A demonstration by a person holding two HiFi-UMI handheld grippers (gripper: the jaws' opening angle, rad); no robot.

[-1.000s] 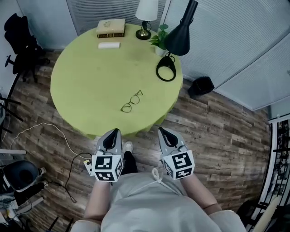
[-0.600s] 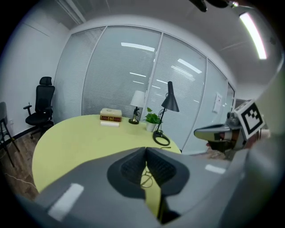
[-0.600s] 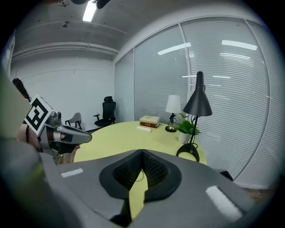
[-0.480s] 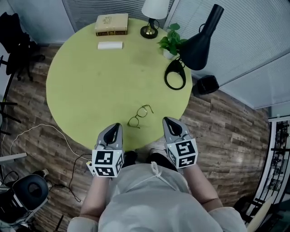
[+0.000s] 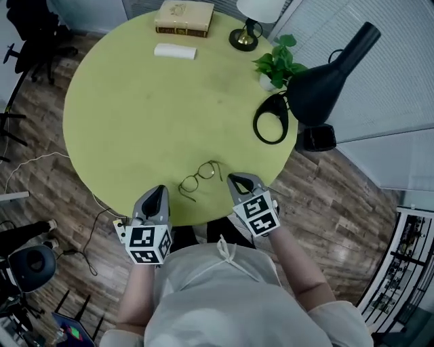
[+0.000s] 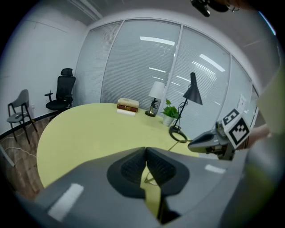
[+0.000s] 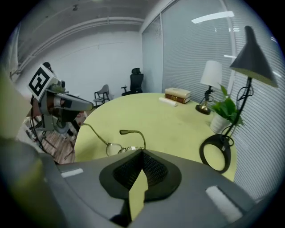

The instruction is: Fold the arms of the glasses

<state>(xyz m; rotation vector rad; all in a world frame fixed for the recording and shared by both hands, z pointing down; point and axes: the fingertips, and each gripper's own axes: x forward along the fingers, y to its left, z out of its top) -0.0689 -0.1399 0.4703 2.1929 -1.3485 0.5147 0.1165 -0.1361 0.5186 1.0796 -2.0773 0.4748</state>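
Observation:
A pair of thin-rimmed glasses (image 5: 199,177) lies on the round yellow-green table (image 5: 135,115) near its front edge, both arms spread open. My right gripper (image 5: 232,179) is shut and empty, its tip just right of the glasses and over the table edge. In the right gripper view the glasses (image 7: 116,143) sit directly beyond my shut jaws (image 7: 142,152), arms reaching toward the left. My left gripper (image 5: 160,190) is shut and empty at the table edge, a short way left of the glasses. In the left gripper view the jaws (image 6: 145,149) hide most of the glasses.
At the table's far side lie a book (image 5: 183,16), a white box (image 5: 175,51), a white lamp's base (image 5: 245,37), a potted plant (image 5: 279,64) and a black desk lamp (image 5: 329,71) with a ring base (image 5: 271,118). Cables (image 5: 41,162) and a chair (image 5: 30,264) stand on the floor at left.
Both grippers came forward and down from in front of the body to the table's front edge. The right one now sits close beside the glasses.

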